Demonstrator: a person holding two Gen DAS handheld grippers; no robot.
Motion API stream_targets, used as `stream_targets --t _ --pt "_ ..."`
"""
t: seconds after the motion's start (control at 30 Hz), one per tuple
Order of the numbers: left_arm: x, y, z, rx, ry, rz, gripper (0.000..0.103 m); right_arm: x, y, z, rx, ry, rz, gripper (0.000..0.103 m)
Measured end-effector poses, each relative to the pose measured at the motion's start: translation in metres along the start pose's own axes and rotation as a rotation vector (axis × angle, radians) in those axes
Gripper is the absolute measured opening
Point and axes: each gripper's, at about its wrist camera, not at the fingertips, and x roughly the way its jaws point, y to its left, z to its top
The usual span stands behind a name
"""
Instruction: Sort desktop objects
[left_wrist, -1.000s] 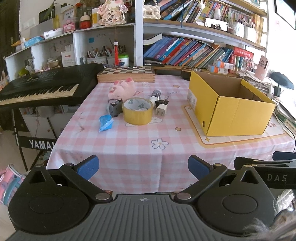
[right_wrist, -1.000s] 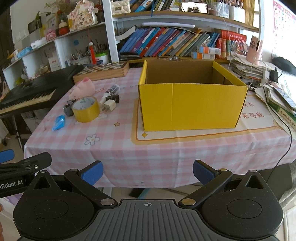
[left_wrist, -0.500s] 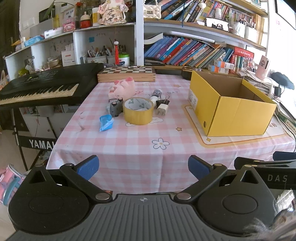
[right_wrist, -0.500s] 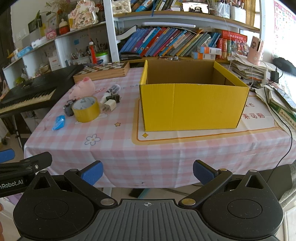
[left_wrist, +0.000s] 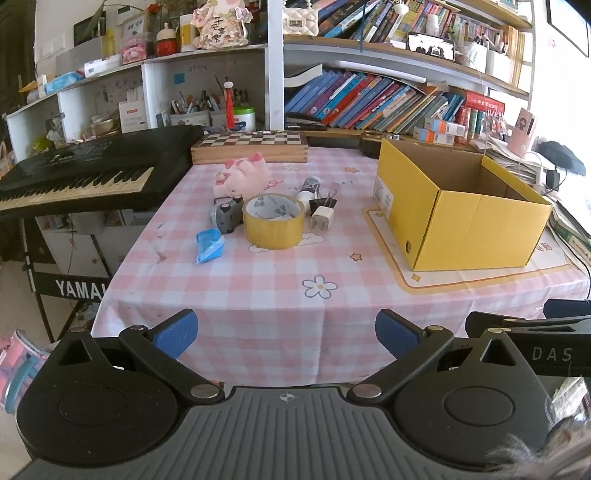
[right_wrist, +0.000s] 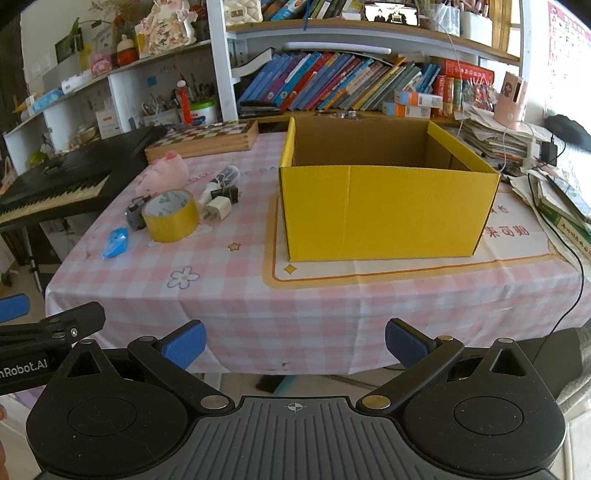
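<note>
Nothing on the table has shifted since the earlier frames; both views have only crept slightly nearer the pink-and-white checked tablecloth (left_wrist: 258, 295). Both tongs hang off the near edge with their blue-padded fingers spread wide and nothing between them: the left gripper (left_wrist: 286, 328) faces the clutter, the right gripper (right_wrist: 295, 341) faces the box. One open yellow corrugated cardboard box (right_wrist: 384, 210) stands on a cream mat with an orange border (right_wrist: 406, 267) toward the table's right edge, its inside plain brown. Near the left edge lie the loose items, clustered: one squat roll of yellow tape (left_wrist: 274, 220) lying flat with its hole upward, one soft pink plush pig (left_wrist: 242, 179) behind it, one grey toy car (left_wrist: 225, 218) touching the roll's left side, one crinkled blue plastic packet (left_wrist: 209, 250) just in front of the car, one white cube-shaped charger plug (left_wrist: 322, 218) just right of the roll, one black binder clip (left_wrist: 325, 202) behind the plug, and one small cylindrical bottle (left_wrist: 308, 186) lying on its side. At the far edge rests one wooden chessboard case (left_wrist: 251, 147). A black Yamaha keyboard (left_wrist: 77, 177) stands beyond the left edge. Only the left wrist view shows the box's end wall with its white label; only the right wrist view shows its broad front face squarely, and the stacked papers (right_wrist: 491, 142) past the right edge.
</note>
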Motion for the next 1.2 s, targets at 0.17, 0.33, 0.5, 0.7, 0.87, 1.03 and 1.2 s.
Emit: stream_targets --t 0.17,0.33,0.5,0.7,0.87,1.03,1.2 --pt "0.001 0.002 0.002 -0.011 -0.004 -0.002 0.103 0.001 0.002 0.001 -0.003 0.001 0.000 0.103" --pt "0.002 0.003 0.003 -0.005 -0.008 -0.007 0.103 0.001 0.002 0.001 -0.003 0.001 0.001 0.103" --pt "0.004 0.004 0.005 -0.006 -0.004 -0.002 0.103 0.003 0.005 0.003 -0.008 0.004 0.005 0.103" --pt "0.004 0.005 0.005 -0.007 -0.002 0.000 0.103 0.009 0.007 0.007 -0.011 0.008 0.012 0.103" --pt "0.009 0.008 0.008 -0.009 0.005 0.013 0.103 0.014 0.009 0.009 -0.019 0.015 0.027 0.103" --pt "0.012 0.010 0.008 -0.007 0.012 0.023 0.103 0.017 0.011 0.010 -0.025 0.024 0.041 0.103" --pt "0.013 0.009 0.008 0.000 0.018 0.024 0.103 0.020 0.010 0.009 -0.017 0.032 0.045 0.103"
